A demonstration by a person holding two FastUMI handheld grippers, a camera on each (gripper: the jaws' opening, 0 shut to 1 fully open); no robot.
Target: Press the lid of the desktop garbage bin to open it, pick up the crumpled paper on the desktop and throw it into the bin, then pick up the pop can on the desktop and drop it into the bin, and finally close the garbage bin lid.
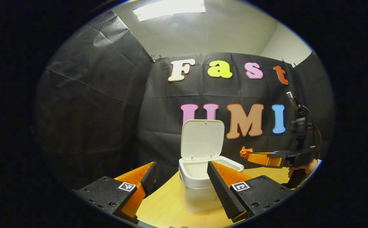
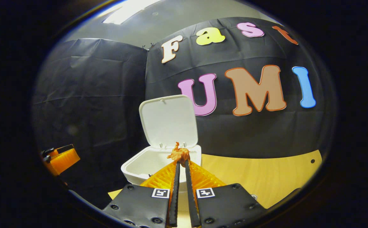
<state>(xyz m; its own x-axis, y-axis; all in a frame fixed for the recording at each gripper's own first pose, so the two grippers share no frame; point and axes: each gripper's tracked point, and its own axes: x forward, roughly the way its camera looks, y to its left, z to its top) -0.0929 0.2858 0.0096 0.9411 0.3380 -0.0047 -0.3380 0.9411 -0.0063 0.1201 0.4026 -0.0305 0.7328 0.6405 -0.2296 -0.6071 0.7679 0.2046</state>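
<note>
Crumpled paper (image 2: 179,154) is pinched in the right gripper (image 2: 181,163); it's best carried fully over the open bin (image 2: 158,163) at 11 o'clock before being dropped. Left gripper (image 1: 180,172) is held spread apart.

The left gripper (image 1: 181,177) is sitting low with its fingers spread wide apart, gripping nothing. The right gripper (image 2: 181,164) is pinching its fingers nearly together, and in the left gripper view a hand (image 1: 301,167) is gripping its handle, holding it level.

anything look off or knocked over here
Nothing stands out. The bin stands upright on the table with its lid up, and the right gripper holds the crumpled paper near its opening. The left gripper is open.
</note>
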